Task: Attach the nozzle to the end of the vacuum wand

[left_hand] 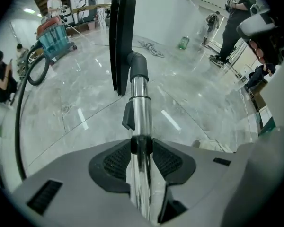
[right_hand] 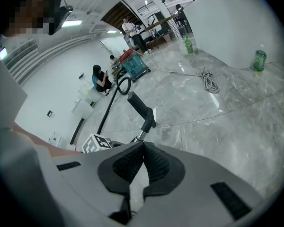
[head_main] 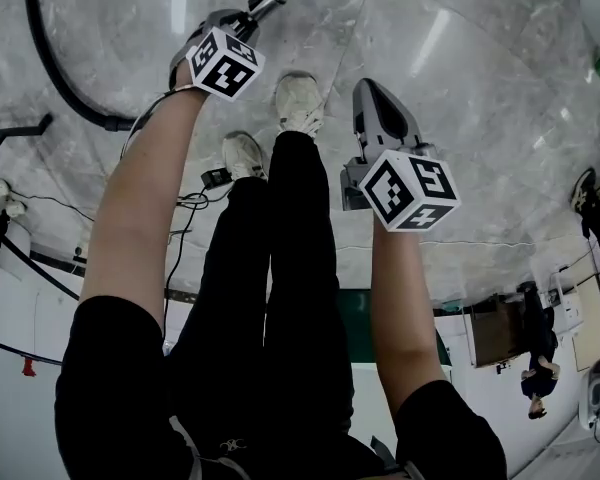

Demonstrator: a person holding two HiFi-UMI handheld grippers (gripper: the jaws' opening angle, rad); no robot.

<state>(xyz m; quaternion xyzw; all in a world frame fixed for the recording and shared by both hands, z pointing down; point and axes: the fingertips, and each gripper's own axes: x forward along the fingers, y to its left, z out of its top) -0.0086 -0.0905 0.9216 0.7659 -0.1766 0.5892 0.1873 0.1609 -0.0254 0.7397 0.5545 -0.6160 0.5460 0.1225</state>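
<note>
The left gripper [left_hand: 141, 150] clamps the wand [left_hand: 141, 109], whose nozzle [left_hand: 121, 41] seems already seated on the far end, while the right gripper [right_hand: 143, 145] is closed and empty, so next it probably must press the joint firm.

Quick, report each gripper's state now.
The left gripper is closed on the vacuum wand.
The right gripper is closed, holding nothing.

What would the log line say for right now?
left gripper: shut on vacuum wand | nozzle: on wand end | right gripper: shut, empty
</note>
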